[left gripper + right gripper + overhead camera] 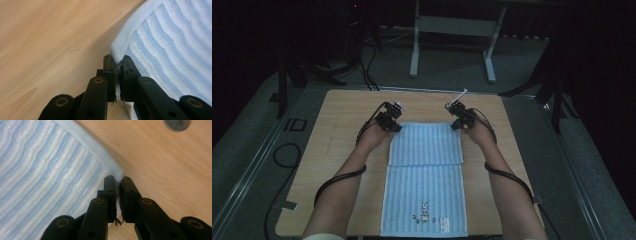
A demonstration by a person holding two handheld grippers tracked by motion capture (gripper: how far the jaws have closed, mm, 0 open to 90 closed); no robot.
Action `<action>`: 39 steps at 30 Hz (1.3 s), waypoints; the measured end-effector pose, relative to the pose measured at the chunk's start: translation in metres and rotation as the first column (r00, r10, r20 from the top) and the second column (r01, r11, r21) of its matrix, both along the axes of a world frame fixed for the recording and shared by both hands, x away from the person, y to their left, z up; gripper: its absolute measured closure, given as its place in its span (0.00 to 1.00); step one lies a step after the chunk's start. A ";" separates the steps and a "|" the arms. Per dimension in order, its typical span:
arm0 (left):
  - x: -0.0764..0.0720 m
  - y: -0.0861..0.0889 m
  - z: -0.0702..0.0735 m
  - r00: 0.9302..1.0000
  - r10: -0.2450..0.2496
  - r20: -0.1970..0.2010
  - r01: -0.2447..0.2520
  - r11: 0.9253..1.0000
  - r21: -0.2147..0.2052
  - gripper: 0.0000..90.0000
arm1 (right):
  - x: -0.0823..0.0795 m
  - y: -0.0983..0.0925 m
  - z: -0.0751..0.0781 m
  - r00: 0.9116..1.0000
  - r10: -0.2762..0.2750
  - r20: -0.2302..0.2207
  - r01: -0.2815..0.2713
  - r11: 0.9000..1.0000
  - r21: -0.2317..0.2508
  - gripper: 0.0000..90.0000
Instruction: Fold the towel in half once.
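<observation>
A light blue ribbed towel (426,172) lies down the middle of the wooden table, its far part doubled over onto itself, with a small rabbit print near the front edge. My left gripper (394,126) is shut on the towel's far left corner (117,51); the hem sits pinched between its black jaws. My right gripper (457,124) is shut on the far right corner (117,173) in the same way. Both corners rest low over the tabletop.
Bare wood (342,150) lies on both sides of the towel. A small white object (460,95) sits at the table's far edge. A round hole (178,123) shows in the tabletop. Cables (337,180) trail along the forearms. A grey stand's legs (414,60) stand on the floor beyond.
</observation>
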State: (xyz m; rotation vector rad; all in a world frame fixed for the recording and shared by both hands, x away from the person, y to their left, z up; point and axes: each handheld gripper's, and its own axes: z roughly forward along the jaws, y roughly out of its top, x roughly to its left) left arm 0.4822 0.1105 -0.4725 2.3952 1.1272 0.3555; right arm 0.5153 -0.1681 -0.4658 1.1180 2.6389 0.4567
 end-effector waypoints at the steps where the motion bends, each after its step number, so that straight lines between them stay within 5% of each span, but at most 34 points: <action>1: 0.000 0.001 0.005 1.000 0.007 0.014 -0.007 1.000 -0.003 0.93 | 0.000 -0.002 0.006 1.000 0.002 0.015 -0.002 1.000 -0.008 0.94; 8: 0.005 -0.003 0.058 0.996 0.001 0.086 -0.002 1.000 0.010 0.93 | 0.005 -0.007 0.051 0.996 -0.006 0.086 0.005 1.000 0.016 0.94; 14: 0.006 -0.006 0.104 0.985 0.009 0.172 -0.013 1.000 0.019 0.93 | 0.010 -0.010 0.095 0.986 -0.025 0.163 0.022 1.000 0.020 0.94; 21: -0.007 -0.001 0.141 0.967 0.015 0.256 -0.021 1.000 0.021 0.93 | -0.002 -0.011 0.142 0.958 0.023 0.286 -0.028 0.999 0.015 0.94; 24: -0.017 0.003 0.142 0.971 -0.010 0.240 0.011 1.000 -0.001 0.92 | -0.013 -0.014 0.150 0.952 0.018 0.306 -0.038 0.998 0.059 0.94; 28: -0.025 0.005 0.134 0.974 -0.038 0.221 0.038 0.999 0.004 0.92 | -0.028 -0.013 0.142 0.958 0.079 0.275 -0.087 0.996 0.016 0.94; 29: -0.037 0.008 0.118 0.981 -0.080 0.178 0.082 0.997 -0.002 0.92 | -0.040 -0.013 0.134 0.959 0.117 0.257 -0.119 0.993 -0.006 0.94; 33: -0.059 0.010 0.095 0.981 -0.142 0.129 0.144 0.990 -0.005 0.92 | -0.065 -0.016 0.115 0.963 0.156 0.218 -0.158 0.987 -0.010 0.94; 39: -0.091 0.017 0.072 0.978 -0.182 0.101 0.188 0.981 -0.052 0.92 | -0.099 -0.021 0.096 0.955 0.228 0.190 -0.227 0.974 -0.026 0.93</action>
